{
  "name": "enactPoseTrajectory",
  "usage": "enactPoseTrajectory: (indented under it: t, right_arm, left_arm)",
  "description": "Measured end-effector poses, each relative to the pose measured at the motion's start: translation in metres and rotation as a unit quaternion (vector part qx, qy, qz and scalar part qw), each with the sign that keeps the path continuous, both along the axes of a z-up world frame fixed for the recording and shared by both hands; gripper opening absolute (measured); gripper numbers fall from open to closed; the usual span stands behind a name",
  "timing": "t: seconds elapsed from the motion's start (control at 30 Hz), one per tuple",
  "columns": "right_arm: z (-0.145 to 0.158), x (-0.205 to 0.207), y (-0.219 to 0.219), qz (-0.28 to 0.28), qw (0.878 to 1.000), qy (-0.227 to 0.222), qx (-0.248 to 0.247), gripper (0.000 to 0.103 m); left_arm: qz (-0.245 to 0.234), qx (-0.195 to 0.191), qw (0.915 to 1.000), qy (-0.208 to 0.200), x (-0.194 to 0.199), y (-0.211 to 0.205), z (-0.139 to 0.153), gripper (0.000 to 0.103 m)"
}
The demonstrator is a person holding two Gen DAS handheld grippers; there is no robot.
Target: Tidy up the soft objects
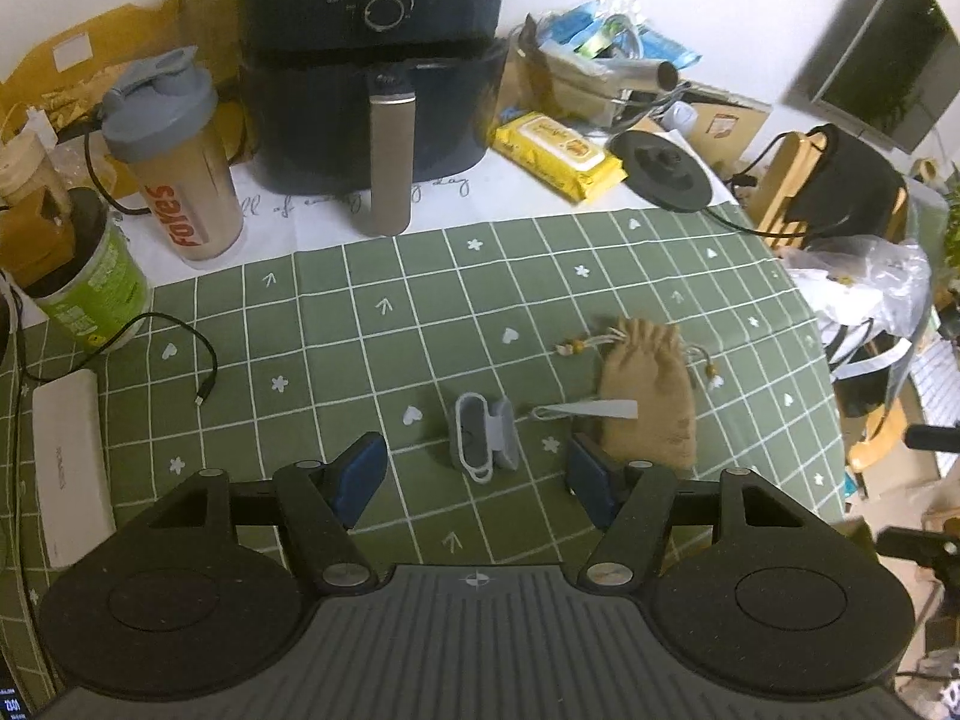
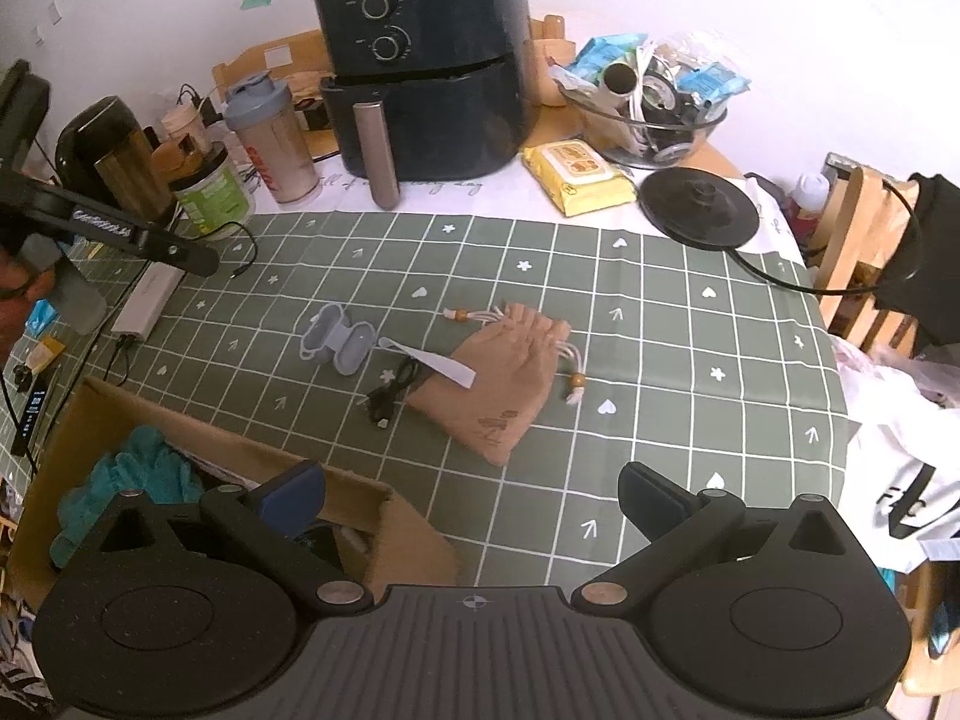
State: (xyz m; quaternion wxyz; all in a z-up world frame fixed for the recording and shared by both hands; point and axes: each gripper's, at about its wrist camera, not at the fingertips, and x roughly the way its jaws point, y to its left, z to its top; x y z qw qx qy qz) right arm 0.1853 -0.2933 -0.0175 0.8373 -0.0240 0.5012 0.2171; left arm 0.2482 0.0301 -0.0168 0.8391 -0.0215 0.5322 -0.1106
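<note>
A tan drawstring pouch [image 1: 651,393] lies on the green checked cloth [image 1: 360,324], with a grey silicone earbud case [image 1: 483,438] and its white strap [image 1: 591,409] to its left. My left gripper [image 1: 474,480] is open and empty, just in front of the case. In the right wrist view the pouch [image 2: 504,384] lies mid-table beside the case [image 2: 339,343] and a small black cable [image 2: 393,396]. My right gripper [image 2: 474,501] is open and empty, its left finger over a cardboard box [image 2: 240,468] that holds a teal cloth [image 2: 138,480].
A black air fryer [image 1: 372,60], a shaker bottle [image 1: 174,156], a green tub [image 1: 90,276], yellow wipes [image 1: 558,153] and a kettle base [image 1: 663,171] stand along the back. A white power bank [image 1: 69,462] with a cable lies left. A chair [image 2: 864,252] and bags stand right.
</note>
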Motion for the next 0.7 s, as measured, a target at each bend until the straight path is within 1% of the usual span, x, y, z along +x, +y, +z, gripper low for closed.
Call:
enactPoseTrajectory:
  t: [0.1, 0.3, 0.4, 0.53, 0.7]
  right_arm:
    - [-0.002, 0.003, -0.003, -0.007, 1.000, 0.004, -0.002, 0.103]
    - [-0.005, 0.008, -0.006, -0.015, 1.000, 0.008, -0.003, 0.103]
    - [-0.006, 0.011, -0.007, -0.019, 1.000, 0.010, -0.005, 0.103]
    - [-0.007, 0.017, -0.010, -0.027, 1.000, 0.009, -0.008, 0.103]
    - [-0.003, 0.022, -0.011, -0.031, 0.999, 0.004, -0.010, 0.103]
  left_arm:
    - [0.002, -0.003, 0.9999, 0.015, 0.015, 0.001, -0.011, 0.065]
    - [-0.001, 0.008, 0.9984, 0.055, 0.041, -0.002, -0.038, 0.065]
    - [-0.003, 0.007, 0.9973, 0.073, 0.053, -0.005, -0.049, 0.064]
    - [-0.005, -0.002, 0.9948, 0.102, 0.068, -0.011, -0.067, 0.064]
    - [-0.007, 0.001, 0.9901, 0.140, 0.085, -0.020, -0.096, 0.063]
